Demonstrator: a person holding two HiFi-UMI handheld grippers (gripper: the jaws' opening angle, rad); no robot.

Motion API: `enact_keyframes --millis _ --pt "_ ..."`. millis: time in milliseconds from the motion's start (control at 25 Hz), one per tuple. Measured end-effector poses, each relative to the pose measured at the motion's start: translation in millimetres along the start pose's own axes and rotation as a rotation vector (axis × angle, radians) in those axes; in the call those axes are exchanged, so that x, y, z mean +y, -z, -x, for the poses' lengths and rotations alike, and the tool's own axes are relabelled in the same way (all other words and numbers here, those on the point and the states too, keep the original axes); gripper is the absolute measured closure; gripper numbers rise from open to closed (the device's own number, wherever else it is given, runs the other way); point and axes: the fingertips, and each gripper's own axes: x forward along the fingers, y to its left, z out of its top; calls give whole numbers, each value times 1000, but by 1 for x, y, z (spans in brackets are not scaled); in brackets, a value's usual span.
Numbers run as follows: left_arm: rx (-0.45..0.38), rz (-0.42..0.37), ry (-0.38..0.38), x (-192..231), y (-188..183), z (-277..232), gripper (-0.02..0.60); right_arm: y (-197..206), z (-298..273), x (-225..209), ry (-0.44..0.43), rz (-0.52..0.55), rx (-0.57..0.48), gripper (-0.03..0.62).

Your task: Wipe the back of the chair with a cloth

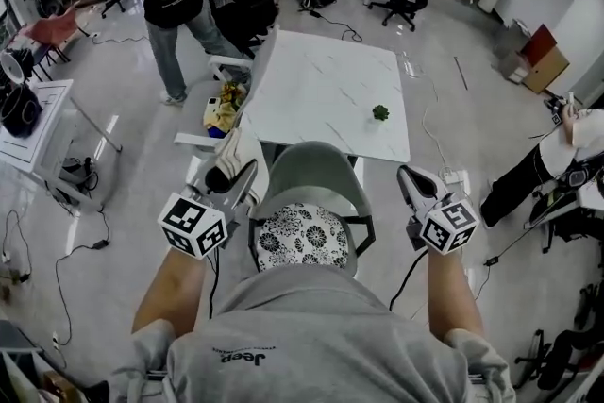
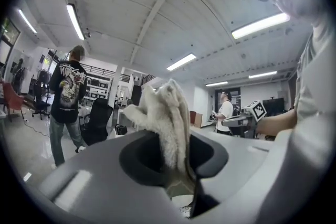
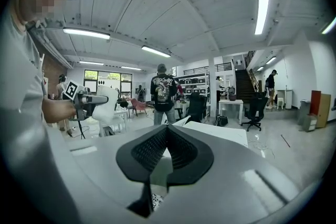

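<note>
One cloth [image 1: 229, 149], clamped in left gripper [image 1: 243, 178]; right gripper [image 1: 408, 176] pinched shut, empty. Only head view shows the chair back [image 1: 311, 161].

A small green object [image 1: 380, 112] sits on the white table [image 1: 311, 90].

Long ceiling lights [image 3: 261, 12] flood the room with bright, even white light. In the head view the pale floor [image 1: 113, 137] carries glare streaks, the white table [image 1: 330, 90] is nearly washed out, and shadows are faint and soft. Both gripper views are fisheye, with black corners and ceiling lines bowed toward the edges. Their backgrounds are fairly sharp, while the cloth [image 2: 168, 113] and the bodies of the left gripper [image 2: 176, 139] and right gripper [image 3: 164, 131], close to the lens, are blurred.
</note>
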Motion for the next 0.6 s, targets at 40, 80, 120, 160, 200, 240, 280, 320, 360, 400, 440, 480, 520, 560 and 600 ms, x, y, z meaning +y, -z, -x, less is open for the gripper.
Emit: enact_keyframes --millis 40,80,120,160,200,240,280,320,360,400,440,480,520,560,600 --pt "4 2 -2 0 2 0 434 3 0 0 1 -5 2 592" --pt "7 10 -4 0 3 0 434 6 -1 -1 0 -10 5 593" --pt "9 18 -5 0 5 -1 434 9 -2 -1 -1 -14 10 592" --pt "12 25 -6 0 7 -1 434 12 -3 0 -4 -15 16 592" --pt "15 29 -7 0 10 0 434 14 -4 0 -7 -14 23 592" --pt "19 31 -7 -1 12 0 434 16 -4 1 -10 -11 29 593" --pt "24 33 -8 -1 14 1 434 16 -4 1 -12 -9 33 592" --pt "28 35 -9 -1 16 1 434 15 -5 1 -12 -8 34 592" --pt "32 39 -10 -1 17 1 434 14 -5 1 -12 -8 34 592" --pt "35 42 -10 -1 18 2 434 13 -5 0 -11 -9 33 592" --pt "38 44 -10 -2 19 1 434 11 -5 0 -9 -7 32 592" --pt "40 44 -10 -2 19 1 434 11 -5 -1 -7 -3 32 593" --pt "41 42 -9 -3 19 1 434 10 -5 -1 -3 2 33 593" --pt "41 41 -8 -3 18 1 434 10 -5 -2 2 8 33 594" --pt "40 40 -7 -3 18 1 434 11 -6 -3 8 12 35 594"
